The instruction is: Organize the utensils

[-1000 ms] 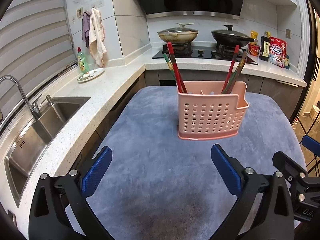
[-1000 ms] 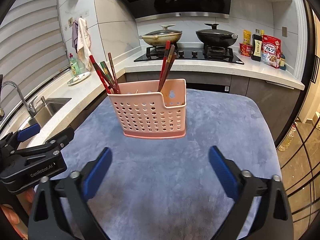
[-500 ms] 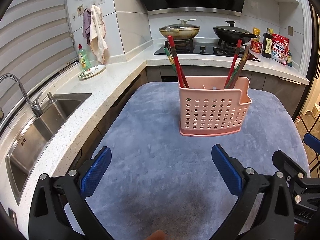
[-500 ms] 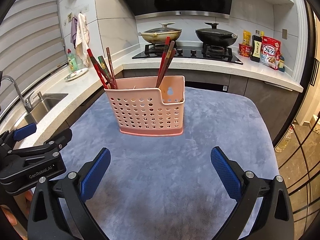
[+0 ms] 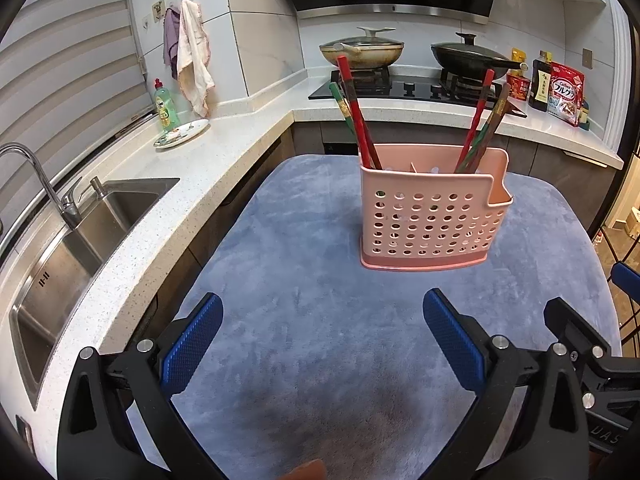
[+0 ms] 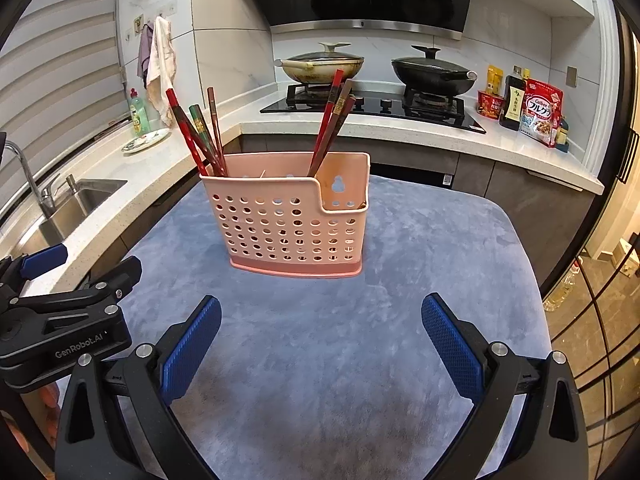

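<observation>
Pink holder (image 5: 434, 216) (chopsticks (image 6: 330, 120) inside) stands seemingly well beyond both released, empty jaws.

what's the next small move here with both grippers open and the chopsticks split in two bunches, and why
Probably ease the right hand-held gripper forward and up toward the right chopstick bunch in the pink holder. Both it and the left hand-held gripper are open, empty and short of the holder, over the blue cloth. The left chopstick bunch leans apart, so gathering them seems to remain.
</observation>
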The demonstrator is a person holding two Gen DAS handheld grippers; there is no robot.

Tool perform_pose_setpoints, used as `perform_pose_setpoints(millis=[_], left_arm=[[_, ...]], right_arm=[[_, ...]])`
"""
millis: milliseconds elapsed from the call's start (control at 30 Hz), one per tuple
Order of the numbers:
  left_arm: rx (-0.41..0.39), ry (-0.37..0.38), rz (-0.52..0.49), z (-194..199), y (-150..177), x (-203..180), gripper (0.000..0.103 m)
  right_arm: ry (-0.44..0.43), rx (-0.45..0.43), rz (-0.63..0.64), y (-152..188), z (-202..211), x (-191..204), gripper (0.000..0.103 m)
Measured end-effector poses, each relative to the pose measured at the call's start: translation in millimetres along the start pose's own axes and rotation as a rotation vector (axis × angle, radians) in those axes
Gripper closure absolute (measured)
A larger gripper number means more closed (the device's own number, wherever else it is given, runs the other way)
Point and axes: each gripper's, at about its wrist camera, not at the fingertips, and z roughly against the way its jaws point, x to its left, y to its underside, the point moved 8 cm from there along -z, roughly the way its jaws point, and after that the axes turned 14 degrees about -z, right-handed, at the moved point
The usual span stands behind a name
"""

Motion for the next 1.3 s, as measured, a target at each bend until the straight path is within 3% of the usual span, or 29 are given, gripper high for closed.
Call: perform_pose_setpoints(millis=[1300], left_arm=[[0.021, -0.011, 0.002, -18, -15, -2, 0.007]], right_arm=[[0.010, 0.029, -0.010, -11, -23, -1, 0.006]])
